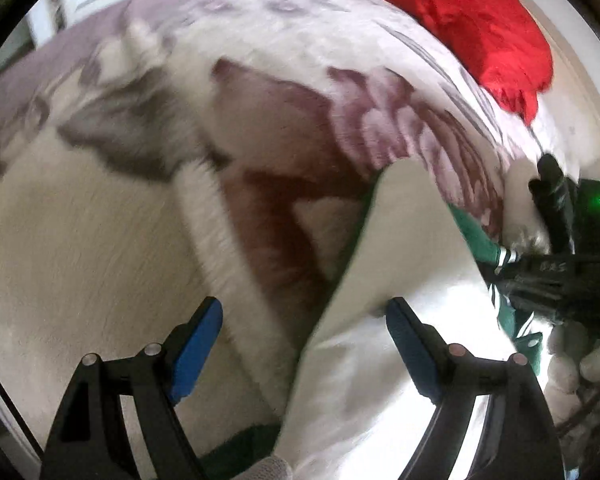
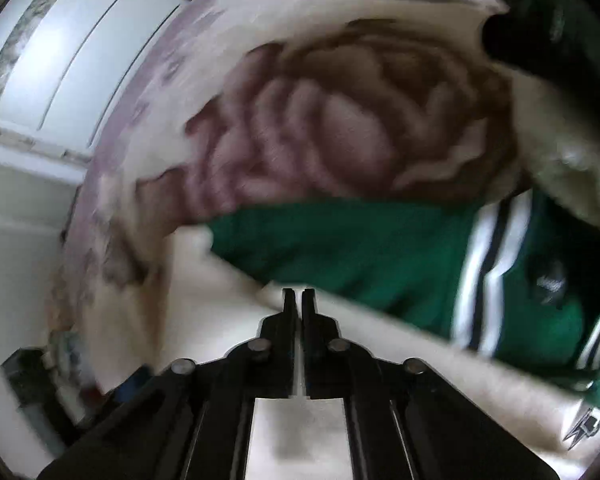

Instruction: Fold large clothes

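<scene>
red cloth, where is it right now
The red cloth sits at the upper right of the left wrist view, at the far edge of the flower-print blanket, beyond the open left gripper. It does not show in the right wrist view.

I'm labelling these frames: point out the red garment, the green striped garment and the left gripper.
red garment (image 1: pixel 480 28), left wrist view, middle of the bunched cloth.
green striped garment (image 2: pixel 360 248), right wrist view, plain green panel.
left gripper (image 1: pixel 304 344), left wrist view, between the blue fingertips.

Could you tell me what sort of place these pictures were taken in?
Probably a bedroom: the clothes lie on a floral bedspread, a red pillow-like cushion sits at its far edge, and white panelled furniture stands beside it.
</scene>
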### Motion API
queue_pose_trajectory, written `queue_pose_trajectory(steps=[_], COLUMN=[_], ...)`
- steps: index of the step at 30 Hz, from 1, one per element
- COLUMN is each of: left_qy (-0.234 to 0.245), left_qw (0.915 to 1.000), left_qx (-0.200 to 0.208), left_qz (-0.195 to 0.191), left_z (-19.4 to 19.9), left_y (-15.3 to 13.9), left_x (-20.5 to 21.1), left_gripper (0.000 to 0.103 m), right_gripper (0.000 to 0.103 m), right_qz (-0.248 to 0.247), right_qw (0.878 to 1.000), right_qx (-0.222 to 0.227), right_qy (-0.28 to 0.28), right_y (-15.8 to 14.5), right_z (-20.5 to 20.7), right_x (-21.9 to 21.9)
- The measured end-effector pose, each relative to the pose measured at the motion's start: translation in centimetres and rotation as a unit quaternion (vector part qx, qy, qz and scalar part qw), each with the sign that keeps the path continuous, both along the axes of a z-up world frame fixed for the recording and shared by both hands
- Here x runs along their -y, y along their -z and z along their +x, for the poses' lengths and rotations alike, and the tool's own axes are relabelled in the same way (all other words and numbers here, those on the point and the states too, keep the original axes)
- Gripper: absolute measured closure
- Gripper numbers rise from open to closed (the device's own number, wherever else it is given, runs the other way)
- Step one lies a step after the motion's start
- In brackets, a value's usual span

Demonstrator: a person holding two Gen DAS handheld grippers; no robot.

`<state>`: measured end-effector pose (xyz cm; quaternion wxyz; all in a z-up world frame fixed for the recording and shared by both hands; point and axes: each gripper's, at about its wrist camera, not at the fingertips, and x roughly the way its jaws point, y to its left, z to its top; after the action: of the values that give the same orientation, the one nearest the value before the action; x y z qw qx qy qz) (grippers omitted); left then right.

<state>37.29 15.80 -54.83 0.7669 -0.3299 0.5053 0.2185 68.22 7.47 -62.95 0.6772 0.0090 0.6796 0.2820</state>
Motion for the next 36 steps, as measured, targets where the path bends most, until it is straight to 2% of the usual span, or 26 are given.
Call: queue_pose_trajectory(steps=[2,3,4,5,7,9,12,14,16,17,18,19,20,22,24,25,28,29,31,34,36], left_qy=[0.023,0.033,0.04,0.048,0.066,0.09,0.131,0.16,0.188,0.197,0.208,0.211,0.213,0.212,0.208,0.21,0.214,0.213,0.216,0.223,0.228], left_qw=[0.9994,0.999,0.9988,0.998,0.9968,0.9945,0.9905,0.986,0.9768,0.9721,0.9669,0.9645,0.9639,0.9692,0.9713,0.9707,0.9665,0.9649,0.9638,0.9601,0.9581], left_qx=[-0.012,-0.008,-0.003,0.0,0.012,0.013,0.001,-0.023,-0.082,-0.104,-0.117,-0.119,-0.114,-0.084,-0.066,-0.056,-0.043,-0.048,-0.058,-0.074,-0.072], left_qz=[0.023,0.028,0.029,0.041,0.044,0.051,0.042,0.042,0.063,0.071,0.09,0.105,0.112,0.092,0.094,0.102,0.136,0.146,0.145,0.151,0.158], left_z=[1.1,1.6,2.0,2.4,3.4,4.4,6.1,7.0,8.4,8.8,9.0,9.0,9.0,8.6,7.8,7.4,6.9,7.0,7.9,9.0,9.5], left_y=[-0.9,-1.7,-2.4,-3.5,-4.9,-5.9,-5.3,-3.4,0.6,2.3,3.8,3.8,3.3,1.3,-0.7,-1.7,-3.1,-3.1,-2.4,-1.0,-0.6], left_x=[0.7,1.0,1.2,1.9,3.4,5.9,9.7,12.1,14.1,14.9,15.6,16.1,16.5,17.4,19.1,20.4,24.2,25.6,27.6,30.2,31.3], left_gripper=[0.021,0.021,0.021,0.021,0.021,0.021,0.021,0.02,0.02,0.017,0.015,0.014,0.014,0.014,0.014,0.011,0.0,0.0,0.0,0.0,0.0], right_gripper=[0.1,0.088,0.078,0.061,0.057,0.044,0.044,0.044,0.045,0.045,0.045,0.045,0.045,0.045,0.043,0.043,0.043,0.043,0.042,0.042,0.043], right_qz=[-0.021,-0.017,-0.005,0.002,0.028,0.049,0.053,0.045,0.032,-0.001,-0.055,-0.084,-0.064,-0.005,0.021,0.04,0.094,0.101,0.108,0.145,0.159], right_qw=[0.998,0.996,0.995,0.994,0.986,0.967,0.935,0.916,0.894,0.885,0.88,0.876,0.873,0.866,0.874,0.874,0.861,0.859,0.86,0.865,0.877], right_qx=[-0.058,-0.074,-0.07,-0.06,-0.039,-0.027,-0.023,-0.027,-0.041,-0.045,-0.058,-0.079,-0.114,-0.146,-0.114,-0.093,-0.086,-0.083,-0.086,-0.123,-0.139], right_qy=[0.024,0.041,0.069,0.096,0.161,0.247,0.349,0.399,0.446,0.464,0.469,0.469,0.469,0.478,0.471,0.475,0.492,0.495,0.491,0.465,0.433], right_y=[2.1,2.1,1.2,0.3,-2.5,-5.0,-6.5,-6.4,-4.2,-2.5,-0.1,2.4,4.8,5.5,2.9,1.4,0.3,0.5,1.7,5.6,7.6], right_z=[0.5,0.3,-0.2,-0.5,-2.7,-6.1,-11.3,-14.3,-16.5,-17.2,-17.5,-17.8,-18.0,-18.5,-18.6,-18.7,-17.6,-16.9,-14.5,-10.1,-7.2], right_x=[1.3,2.4,4.4,6.3,12.1,18.8,27.4,32.4,36.4,38.7,40.3,41.6,43.0,44.6,46.1,47.1,50.0,50.8,51.1,49.4,47.6])
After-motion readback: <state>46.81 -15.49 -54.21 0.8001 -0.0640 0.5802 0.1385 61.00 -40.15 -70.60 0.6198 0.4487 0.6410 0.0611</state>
